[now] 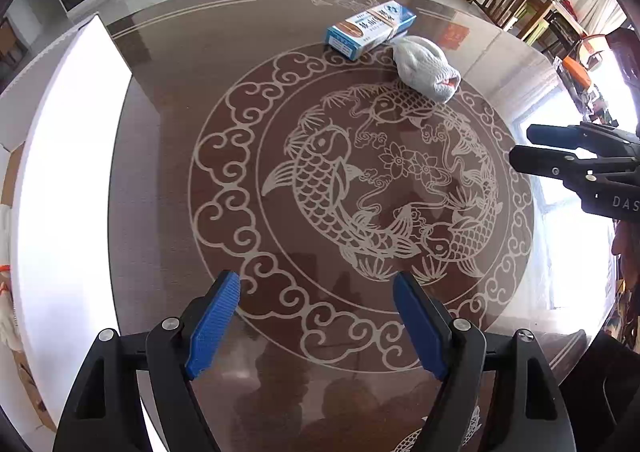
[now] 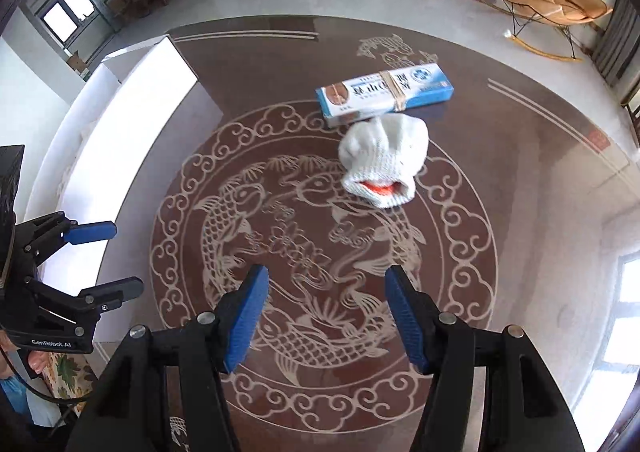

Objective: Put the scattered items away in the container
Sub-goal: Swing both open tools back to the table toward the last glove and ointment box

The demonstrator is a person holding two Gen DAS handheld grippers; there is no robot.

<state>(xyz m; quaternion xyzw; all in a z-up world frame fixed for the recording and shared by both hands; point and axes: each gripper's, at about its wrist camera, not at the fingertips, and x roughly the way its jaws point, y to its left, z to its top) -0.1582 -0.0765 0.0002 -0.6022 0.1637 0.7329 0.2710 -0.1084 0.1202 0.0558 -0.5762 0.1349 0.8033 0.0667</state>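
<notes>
Lying loose on the brown glass worktop (image 2: pixel 520 140), past its carp medallion: two items still to be stowed.

Item 1: blue-and-white carton (image 2: pixel 384 94), long, bound with rubber bands, flat on its side.

Item 2: white knitted glove (image 2: pixel 382 168), bunched, orange showing at the cuff, just beside the carton on its near side; whether they touch cannot be told.

Container: white box (image 2: pixel 132 132) at the left edge of the worktop, well apart from both items. Its inside is washed out by glare; contents cannot be read.

Left tongs (image 1: pixel 316 316): blue pads standing wide apart, nothing between them, held over the medallion.

Right tongs (image 2: pixel 326 316): likewise spread wide and empty, pointing toward the glove.

Progress, as judged: neither visible item is gripped or binned. Both remain to be picked up and carried across to the box.
</notes>
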